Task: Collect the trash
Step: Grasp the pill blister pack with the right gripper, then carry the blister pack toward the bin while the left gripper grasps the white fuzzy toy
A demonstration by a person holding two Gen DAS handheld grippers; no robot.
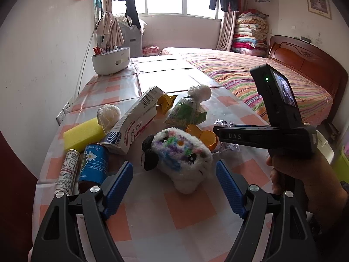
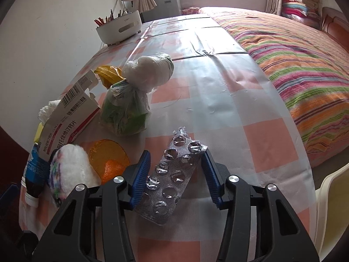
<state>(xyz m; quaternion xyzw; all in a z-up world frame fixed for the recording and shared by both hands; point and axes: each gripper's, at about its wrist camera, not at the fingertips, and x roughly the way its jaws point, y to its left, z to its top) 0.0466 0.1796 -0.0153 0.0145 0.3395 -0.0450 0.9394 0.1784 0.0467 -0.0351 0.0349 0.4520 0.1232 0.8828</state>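
Note:
A silver blister pack [image 2: 172, 174] lies between the blue pads of my right gripper [image 2: 175, 166]; the jaws are narrowed around it and touch its edges. The blister pack also shows in the left wrist view [image 1: 224, 124] past the right gripper's fingers [image 1: 244, 136]. My left gripper [image 1: 174, 181] is open and empty, its pads either side of a fluffy white plush toy [image 1: 181, 155]. Around the toy lie orange peel [image 1: 202, 136], a medicine box [image 1: 133, 122], a green tied bag [image 1: 187, 109], a tissue ball [image 1: 109, 113] and two small bottles [image 1: 91, 166].
A yellow sponge [image 1: 82, 134] lies at the table's left side. A white tub of pens [image 1: 111, 60] stands at the far end by the wall. A striped bed [image 1: 261, 76] runs along the table's right edge. A pale chair [image 2: 333, 207] is at the right.

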